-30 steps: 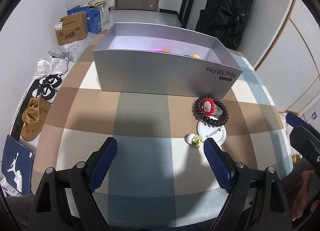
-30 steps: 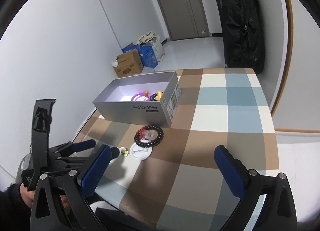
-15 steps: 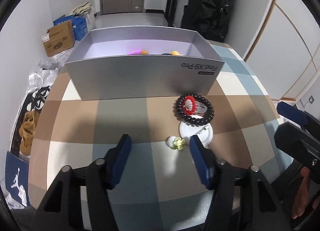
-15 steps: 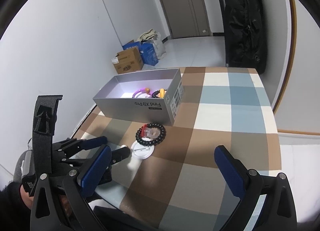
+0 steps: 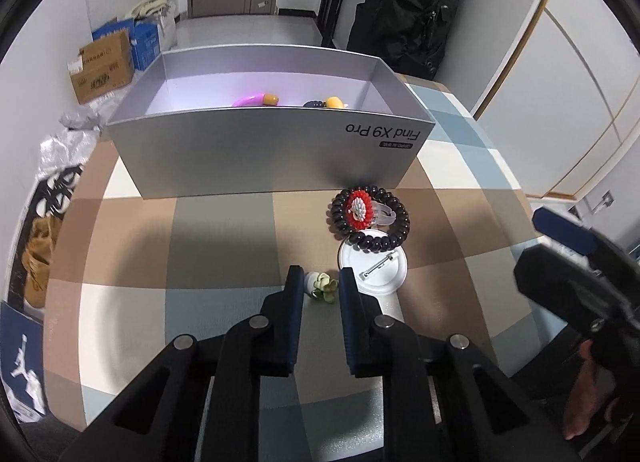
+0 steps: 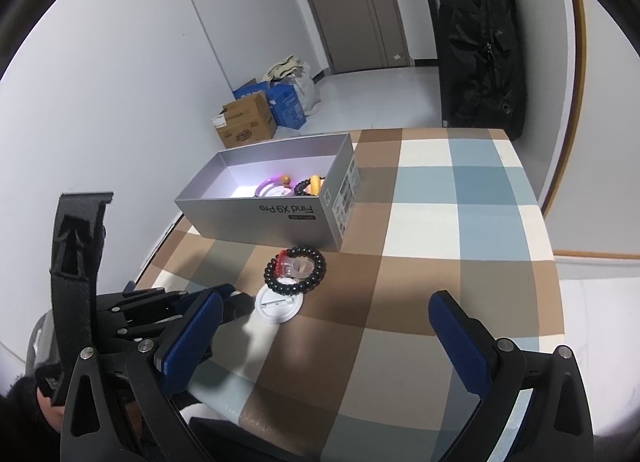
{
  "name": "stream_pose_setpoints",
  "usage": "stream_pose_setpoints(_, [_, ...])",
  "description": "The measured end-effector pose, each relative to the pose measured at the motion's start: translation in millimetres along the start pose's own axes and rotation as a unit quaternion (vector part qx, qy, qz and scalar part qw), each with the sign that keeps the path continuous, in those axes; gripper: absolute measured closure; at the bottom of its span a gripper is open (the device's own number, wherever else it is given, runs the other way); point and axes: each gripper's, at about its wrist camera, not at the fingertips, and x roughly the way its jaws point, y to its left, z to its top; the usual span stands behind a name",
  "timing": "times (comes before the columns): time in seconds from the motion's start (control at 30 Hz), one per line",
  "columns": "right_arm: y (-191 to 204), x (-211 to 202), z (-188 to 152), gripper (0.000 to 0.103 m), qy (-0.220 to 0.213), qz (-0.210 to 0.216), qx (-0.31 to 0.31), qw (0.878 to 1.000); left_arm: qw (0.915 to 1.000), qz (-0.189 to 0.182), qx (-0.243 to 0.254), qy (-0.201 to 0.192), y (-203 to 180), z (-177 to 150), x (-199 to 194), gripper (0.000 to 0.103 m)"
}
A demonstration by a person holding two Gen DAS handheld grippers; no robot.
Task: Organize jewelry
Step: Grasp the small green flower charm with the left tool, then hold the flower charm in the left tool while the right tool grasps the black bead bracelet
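A small green-and-white flower charm (image 5: 322,286) lies on the checked tablecloth, between the tips of my left gripper (image 5: 320,280). The jaws are closing and both blue pads touch its sides. Just to its right lies a white round pin badge (image 5: 374,268), its back up. Beyond that a black bead bracelet (image 5: 370,218) circles a red flower ring (image 5: 357,209). The grey open box (image 5: 272,154) behind holds a purple bangle (image 5: 250,101) and a dark bracelet with an orange bead (image 5: 334,103). My right gripper (image 6: 326,298) hovers open over the table's near side, with nothing between its fingers.
The table edge (image 5: 76,262) drops off on the left to a floor with shoes (image 5: 38,250) and bags. Cardboard boxes (image 6: 244,124) stand by the far wall. A black backpack (image 6: 476,42) hangs beyond the table's far corner.
The left gripper's jaws have closed from wide apart onto the flower charm, and its view has shifted so the charm is centred. The right gripper has stayed in place and open.
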Motion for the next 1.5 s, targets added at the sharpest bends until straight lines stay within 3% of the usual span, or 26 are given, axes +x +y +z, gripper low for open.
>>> stream_pose_setpoints(0.67, [-1.1,19.5,1.6,0.000,0.022,-0.005,0.025,0.999,0.9972,-0.047,-0.049,-0.033,26.7,11.5,-16.6,0.090])
stream_pose_setpoints(0.87, [13.0,36.7,5.5,0.001,0.032,0.007,-0.009,0.999,0.9959,-0.056,-0.053,-0.046,34.6,16.1,-21.4,0.090])
stream_pose_setpoints(1.1, [27.4,61.8,6.4,0.021,0.054,0.005,-0.048,0.997,0.9929,-0.081,-0.071,-0.050,48.5,17.9,-24.5,0.090])
stream_pose_setpoints(1.33, [40.0,75.7,11.8,0.029,0.052,0.003,-0.065,0.996,0.9923,-0.083,-0.077,-0.050,53.8,22.6,-21.3,0.090])
stream_pose_setpoints(1.5, [43.5,85.2,13.4,0.041,0.061,-0.006,-0.075,0.995,0.9910,-0.079,-0.093,-0.054,62.3,24.7,-21.5,0.090])
